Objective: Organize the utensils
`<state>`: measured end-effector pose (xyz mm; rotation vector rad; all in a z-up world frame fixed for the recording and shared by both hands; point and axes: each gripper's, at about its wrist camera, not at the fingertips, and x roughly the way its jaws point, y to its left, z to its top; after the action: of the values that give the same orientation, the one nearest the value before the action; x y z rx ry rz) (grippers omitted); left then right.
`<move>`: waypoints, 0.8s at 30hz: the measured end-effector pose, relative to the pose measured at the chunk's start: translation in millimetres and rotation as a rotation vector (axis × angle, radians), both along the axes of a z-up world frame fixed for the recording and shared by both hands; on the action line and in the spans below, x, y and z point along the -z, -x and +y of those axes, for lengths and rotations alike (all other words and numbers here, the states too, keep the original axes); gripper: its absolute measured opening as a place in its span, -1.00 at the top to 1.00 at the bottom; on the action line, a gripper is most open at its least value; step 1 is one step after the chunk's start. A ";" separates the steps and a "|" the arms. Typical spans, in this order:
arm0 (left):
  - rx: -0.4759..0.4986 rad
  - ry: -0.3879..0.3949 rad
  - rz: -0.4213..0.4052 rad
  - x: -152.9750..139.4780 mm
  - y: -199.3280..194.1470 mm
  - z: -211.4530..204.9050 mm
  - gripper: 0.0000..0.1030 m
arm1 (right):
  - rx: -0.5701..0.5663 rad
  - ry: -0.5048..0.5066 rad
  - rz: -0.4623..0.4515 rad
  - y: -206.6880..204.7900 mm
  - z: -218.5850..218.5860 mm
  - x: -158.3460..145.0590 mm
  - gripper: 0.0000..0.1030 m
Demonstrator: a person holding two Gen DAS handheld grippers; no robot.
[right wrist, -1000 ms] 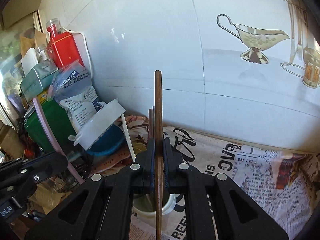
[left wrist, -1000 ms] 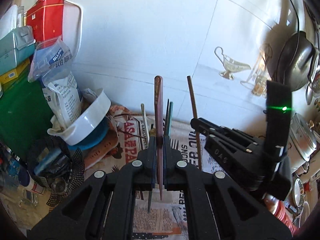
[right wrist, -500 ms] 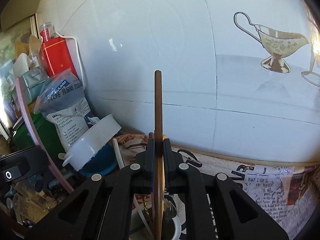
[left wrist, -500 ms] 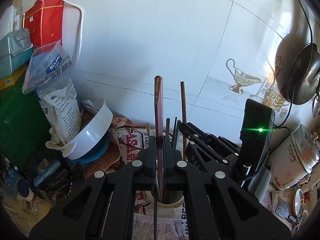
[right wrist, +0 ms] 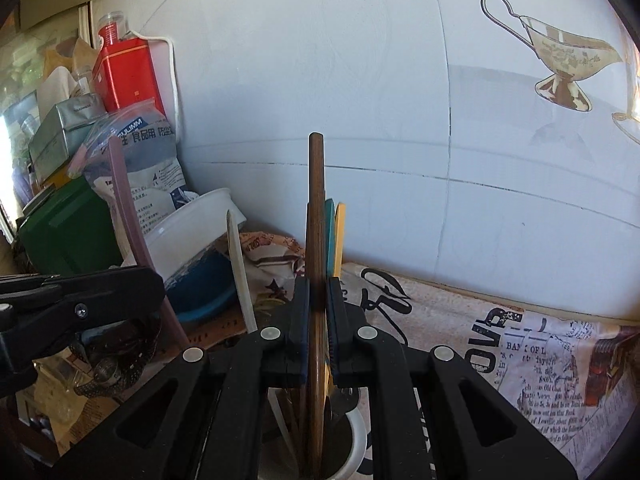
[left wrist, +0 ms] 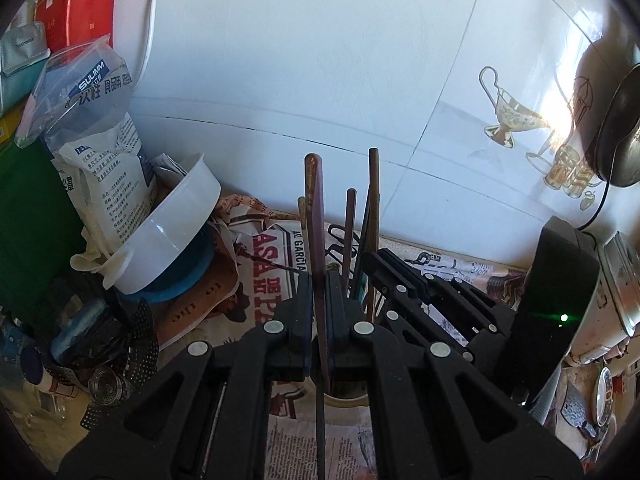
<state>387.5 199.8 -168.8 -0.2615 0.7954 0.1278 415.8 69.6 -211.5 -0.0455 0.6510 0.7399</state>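
My left gripper (left wrist: 318, 292) is shut on a flat mauve-pink utensil handle (left wrist: 314, 216), held upright with its lower end down in the white cup (left wrist: 346, 400). My right gripper (right wrist: 318, 300) is shut on a brown wooden chopstick (right wrist: 316, 208), also upright and reaching into the same white cup (right wrist: 358, 436). Several utensils stand in the cup: a teal one (right wrist: 330, 232), a yellow one (right wrist: 340, 236) and a cream one (right wrist: 240, 272). In the left wrist view the right gripper (left wrist: 374, 276) sits close on the right with its chopstick (left wrist: 374, 200).
A white bowl (left wrist: 176, 224) tilts on a blue bowl at the left, beside a printed bag (left wrist: 104, 152), a red tin (right wrist: 128, 76) and a green box (right wrist: 60, 224). Newspaper (right wrist: 520, 360) covers the counter. The tiled wall is close behind. A dark pan (left wrist: 616, 128) hangs at the right.
Both grippers have sunk with their utensils and drawn closer together. The white cup has come in under both, and the utensils' lower ends now reach into it.
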 end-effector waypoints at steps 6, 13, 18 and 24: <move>0.030 -0.023 0.028 0.0 7.9 -10.7 0.92 | -0.052 0.065 0.125 5.8 -14.2 -4.2 0.85; 0.053 -0.068 -0.042 -34.0 44.6 -20.9 0.70 | -0.025 0.090 0.172 33.8 -49.2 -41.0 0.77; 0.077 -0.101 -0.141 -72.8 87.5 -29.9 0.50 | 0.020 0.013 0.110 71.7 -82.7 -88.8 0.72; 0.129 -0.159 -0.284 -118.4 150.4 -46.8 0.41 | 0.105 -0.084 -0.071 147.7 -123.6 -151.8 0.72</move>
<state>237.1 153.0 -50.4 -0.0742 0.5146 0.0304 268.1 -53.9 -59.7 0.0387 0.5501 0.6610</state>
